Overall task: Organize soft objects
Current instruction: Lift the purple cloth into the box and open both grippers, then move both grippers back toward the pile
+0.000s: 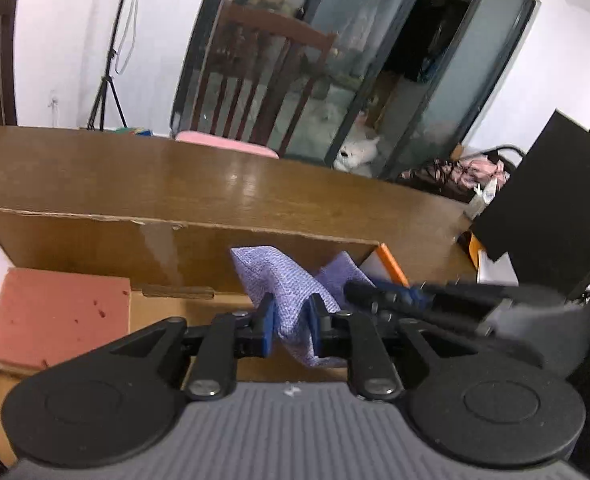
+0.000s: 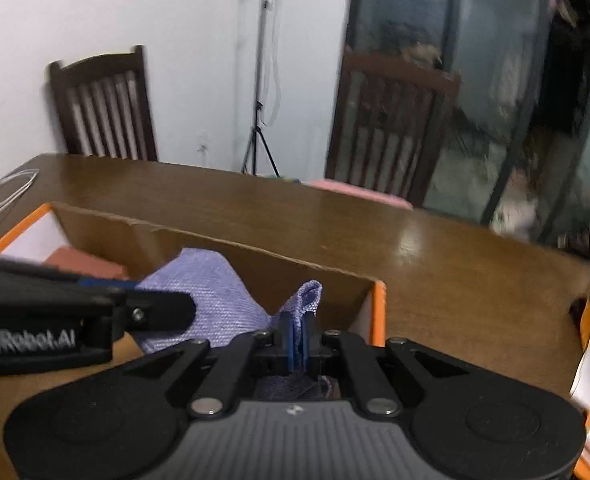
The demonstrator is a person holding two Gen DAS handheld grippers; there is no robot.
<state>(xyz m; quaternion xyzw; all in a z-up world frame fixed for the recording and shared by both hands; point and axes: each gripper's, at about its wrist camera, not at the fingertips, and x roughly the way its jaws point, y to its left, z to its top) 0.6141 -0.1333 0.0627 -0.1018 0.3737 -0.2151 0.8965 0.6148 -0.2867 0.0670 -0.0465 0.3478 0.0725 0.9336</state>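
From the left wrist camera, the left gripper (image 1: pixel 290 322) pinches a lilac woven cloth (image 1: pixel 291 280) between its two blue pads (image 1: pixel 267 326), the jaws drawn close with a bunched fold of fabric filling the narrow gap. The cloth rises above the pads in a broad peak and a shorter tail hangs below them toward the camera; it is held over the open cardboard box (image 1: pixel 95 236), in front of the box's far wall. To the right, the fabric runs to a second peak where the right gripper (image 1: pixel 395 298) reaches in from the side, blurred, its tip at the cloth's edge. A reddish sponge-like block (image 1: pixel 59 312) lies on the box floor at the left, well apart from the cloth. The box stands on a brown wooden table (image 1: pixel 255 188), with a wooden chair (image 1: pixel 271 80) beyond it. From the right wrist camera, the right gripper (image 2: pixel 298 340) has its blue pads pressed nearly together on a thin edge of the same cloth (image 2: pixel 219 292), a small corner poking up just above the jaws and some darker fabric showing below them. The bulk of the cloth spreads up and left toward the left gripper (image 2: pixel 95 308), which crosses the lower left of the view and covers part of it. The cloth hangs inside the box's (image 2: pixel 255 256) orange-edged right end, above its floor.
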